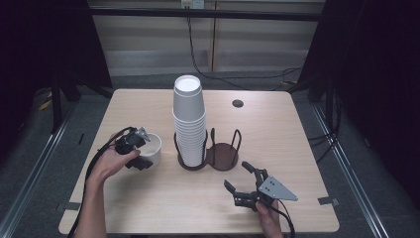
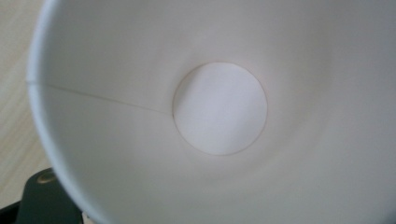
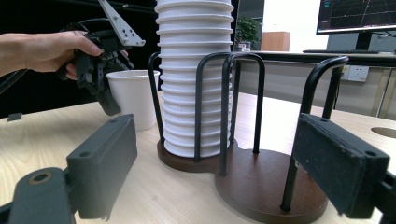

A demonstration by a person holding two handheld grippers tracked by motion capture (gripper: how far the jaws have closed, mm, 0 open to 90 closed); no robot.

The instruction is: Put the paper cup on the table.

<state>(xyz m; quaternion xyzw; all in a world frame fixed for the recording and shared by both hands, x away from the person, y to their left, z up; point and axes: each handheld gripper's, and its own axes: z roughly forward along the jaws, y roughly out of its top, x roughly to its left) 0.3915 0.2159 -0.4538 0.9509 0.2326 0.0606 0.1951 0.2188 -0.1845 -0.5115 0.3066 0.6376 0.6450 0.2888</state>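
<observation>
A single white paper cup (image 1: pixel 152 148) stands upright on the table, left of the holder. My left gripper (image 1: pixel 142 148) reaches it from the left and is shut on its wall at the rim. The left gripper view looks straight into the cup (image 2: pixel 219 107), with one black jaw at the bottom left corner. In the right gripper view the left gripper (image 3: pixel 102 88) clamps the cup (image 3: pixel 133 100), one jaw down its outside. My right gripper (image 1: pixel 238 177) rests near the table's front edge, open and holding nothing, pointing at the holder.
A dark wooden two-slot cup holder (image 1: pixel 223 156) with black wire hoops stands mid-table. Its left slot holds a tall stack of white cups (image 1: pixel 188 124); its right slot (image 3: pixel 266 186) is bare. A small round hole (image 1: pixel 237 103) lies at the back right of the table.
</observation>
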